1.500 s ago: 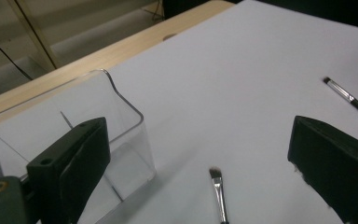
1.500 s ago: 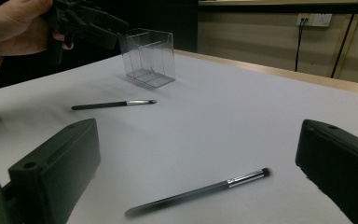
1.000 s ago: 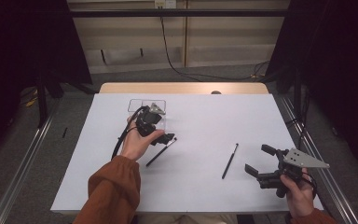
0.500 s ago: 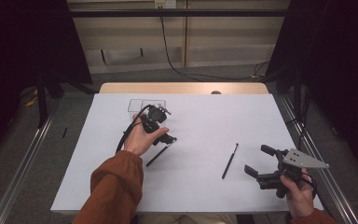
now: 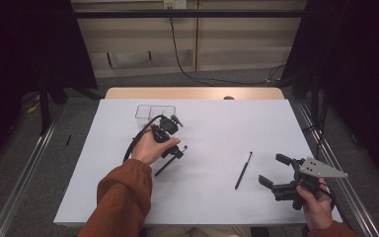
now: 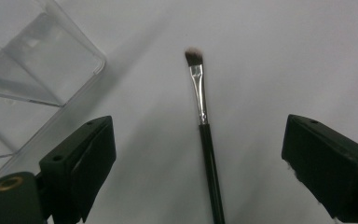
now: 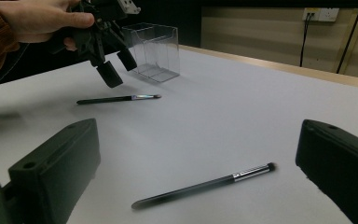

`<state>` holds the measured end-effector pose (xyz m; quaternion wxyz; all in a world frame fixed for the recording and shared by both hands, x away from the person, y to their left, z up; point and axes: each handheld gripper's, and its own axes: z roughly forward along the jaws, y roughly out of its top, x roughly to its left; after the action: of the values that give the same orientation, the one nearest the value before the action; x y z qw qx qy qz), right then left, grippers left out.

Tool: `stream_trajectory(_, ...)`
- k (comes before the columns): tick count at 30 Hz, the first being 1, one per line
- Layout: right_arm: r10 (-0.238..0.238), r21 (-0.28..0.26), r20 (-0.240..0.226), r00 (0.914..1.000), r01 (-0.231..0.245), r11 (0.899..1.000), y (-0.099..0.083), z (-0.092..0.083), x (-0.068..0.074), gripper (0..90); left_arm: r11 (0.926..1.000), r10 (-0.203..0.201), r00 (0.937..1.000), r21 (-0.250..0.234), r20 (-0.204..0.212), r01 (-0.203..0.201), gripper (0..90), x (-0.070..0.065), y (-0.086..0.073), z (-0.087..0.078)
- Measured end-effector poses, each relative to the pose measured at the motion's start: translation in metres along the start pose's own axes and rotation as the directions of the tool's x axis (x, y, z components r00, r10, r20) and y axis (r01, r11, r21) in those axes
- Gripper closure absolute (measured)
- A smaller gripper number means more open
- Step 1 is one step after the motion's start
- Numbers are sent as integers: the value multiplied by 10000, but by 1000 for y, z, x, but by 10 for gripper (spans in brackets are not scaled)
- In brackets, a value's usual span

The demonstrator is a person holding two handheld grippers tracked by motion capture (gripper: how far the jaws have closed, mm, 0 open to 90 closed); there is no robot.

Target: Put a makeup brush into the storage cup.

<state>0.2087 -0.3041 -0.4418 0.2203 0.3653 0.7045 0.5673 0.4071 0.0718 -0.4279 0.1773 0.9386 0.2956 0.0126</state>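
A small flat brush (image 5: 170, 161) with a black handle and silver ferrule (image 6: 197, 81) lies on the white table left of centre. A hand holds my left gripper (image 5: 171, 146) just above it, open, with the jaws on either side of the brush and not touching it. In the right gripper view that gripper (image 7: 119, 69) hangs over the brush (image 7: 116, 99). A second, longer brush (image 5: 243, 170) lies right of centre. My right gripper (image 5: 272, 170) is open near the table's right front and points at this brush (image 7: 205, 184), a short way from it.
A clear plastic box (image 5: 155, 112) with two compartments stands just behind the left gripper, also at the upper left of the left gripper view (image 6: 37, 70). A white sheet (image 5: 217, 123) covers the table. The left gripper's cable loops beside the hand.
The left hand has shifted slightly toward the near side and right, bringing its gripper from beside the clear box down over the small brush. The right gripper has stayed put.
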Motion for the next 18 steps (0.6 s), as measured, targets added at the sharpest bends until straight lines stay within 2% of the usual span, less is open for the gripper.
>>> stream_trajectory(1,20,3,-20,10000,-20,10000,0,0,0,0,9997,256,9996,56,155,-257,90,0,0,1)
stream_trajectory(2,16,18,-33,10000,-16,10000,0,0,0,0,9993,347,9988,126,344,-351,66,0,1,3)
stream_trajectory(6,-18,58,-58,10000,18,10000,0,0,0,0,9988,171,9998,454,126,-176,74,1,2,9)
stream_trajectory(8,2,73,-67,10000,-2,10000,0,1,0,0,9985,140,9997,518,181,-149,90,3,2,10)
stream_trajectory(10,-24,90,-76,10000,25,10000,0,1,0,0,9981,123,9998,604,130,-131,127,4,2,12)
stream_trajectory(12,-8,98,-102,9999,9,10000,0,1,1,0,9973,79,9999,732,96,-86,211,3,2,14)
stream_trajectory(13,-10,98,-121,9999,11,10000,0,1,1,0,9963,80,9999,851,93,-88,335,2,2,14)
stream_trajectory(15,-5,96,-122,9999,6,10000,0,1,1,0,9955,154,9998,928,131,-166,334,2,3,15)
stream_trajectory(18,-8,110,-148,9999,10,9999,0,1,1,0,9941,68,9997,1078,214,-91,420,1,3,17)
